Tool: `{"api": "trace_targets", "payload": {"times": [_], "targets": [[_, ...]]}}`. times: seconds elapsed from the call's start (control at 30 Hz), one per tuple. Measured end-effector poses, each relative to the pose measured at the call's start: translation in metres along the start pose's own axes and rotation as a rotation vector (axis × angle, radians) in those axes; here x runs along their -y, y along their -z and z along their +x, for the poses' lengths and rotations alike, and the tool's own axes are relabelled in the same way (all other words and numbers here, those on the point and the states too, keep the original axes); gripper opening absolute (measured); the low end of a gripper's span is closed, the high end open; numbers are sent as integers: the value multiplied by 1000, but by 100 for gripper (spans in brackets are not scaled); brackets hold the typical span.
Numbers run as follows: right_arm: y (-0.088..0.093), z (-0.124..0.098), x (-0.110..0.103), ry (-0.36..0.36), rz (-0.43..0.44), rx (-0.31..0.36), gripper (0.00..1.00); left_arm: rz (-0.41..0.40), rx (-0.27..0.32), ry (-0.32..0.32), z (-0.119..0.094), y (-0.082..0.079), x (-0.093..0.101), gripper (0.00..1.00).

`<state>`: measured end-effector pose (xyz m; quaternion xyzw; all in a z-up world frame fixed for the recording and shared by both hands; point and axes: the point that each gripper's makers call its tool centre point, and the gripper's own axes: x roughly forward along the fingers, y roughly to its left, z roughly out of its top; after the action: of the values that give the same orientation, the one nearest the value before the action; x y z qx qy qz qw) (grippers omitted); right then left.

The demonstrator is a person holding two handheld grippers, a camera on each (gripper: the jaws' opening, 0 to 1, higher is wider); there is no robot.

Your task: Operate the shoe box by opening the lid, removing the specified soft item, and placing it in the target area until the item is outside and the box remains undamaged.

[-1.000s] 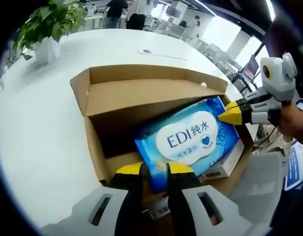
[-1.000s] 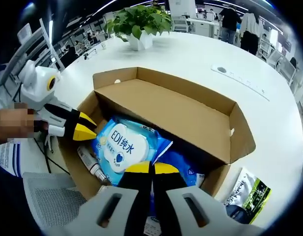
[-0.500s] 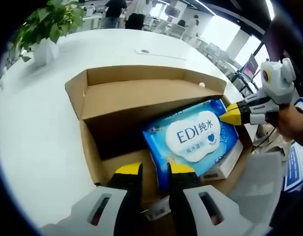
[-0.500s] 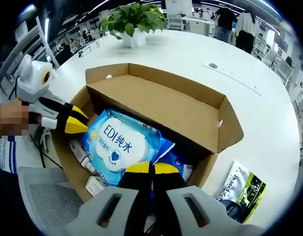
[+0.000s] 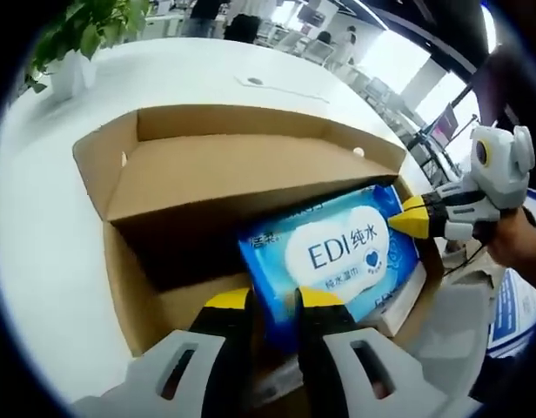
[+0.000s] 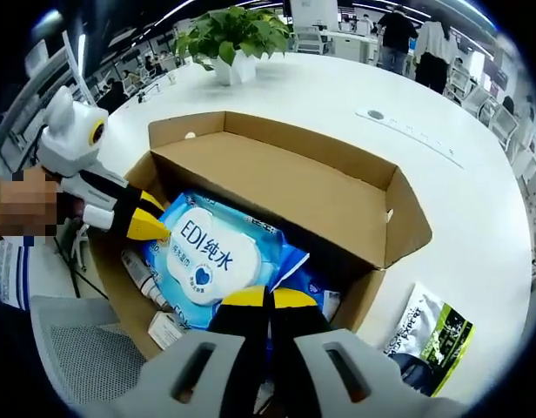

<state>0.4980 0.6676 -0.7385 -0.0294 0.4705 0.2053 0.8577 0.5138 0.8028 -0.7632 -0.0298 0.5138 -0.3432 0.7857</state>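
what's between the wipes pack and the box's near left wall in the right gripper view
In the right gripper view, a small tube lies between the wipes pack and the box wall.

Left hand-held gripper: yellow-tipped jaws nearly together, pinching blue edge between them. Right hand-held gripper: jaws pressed closed on same blue edge, reached in opposite the left, hand behind.

Box sits open on the table, lid flap folded down inside against the far wall. Wipes pack lies tilted in the box on top of other items. Tube under the pack at the box's near-left edge. Potted plant behind the box; flat packet on the table right of it.
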Motion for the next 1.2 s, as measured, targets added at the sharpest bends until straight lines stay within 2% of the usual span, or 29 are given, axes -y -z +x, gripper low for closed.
{"api": "trace_targets", "payload": {"times": [0.2, 0.27, 0.5, 0.97, 1.2], "targets": [[2, 1, 1, -2, 10, 2, 0, -10, 3, 0, 3, 1, -1, 10], [3, 2, 1, -2, 15, 2, 0, -42, 10, 3, 4, 0, -4, 7], [3, 3, 2, -2, 18, -1, 0, 24, 15, -2, 5, -2, 1, 0], [1, -2, 0, -13, 29, 9, 0, -14, 24, 11, -9, -6, 4, 0], [-2, -10, -7, -28, 32, 30, 0, 2, 28, 6, -21, -2, 8, 0]]}}
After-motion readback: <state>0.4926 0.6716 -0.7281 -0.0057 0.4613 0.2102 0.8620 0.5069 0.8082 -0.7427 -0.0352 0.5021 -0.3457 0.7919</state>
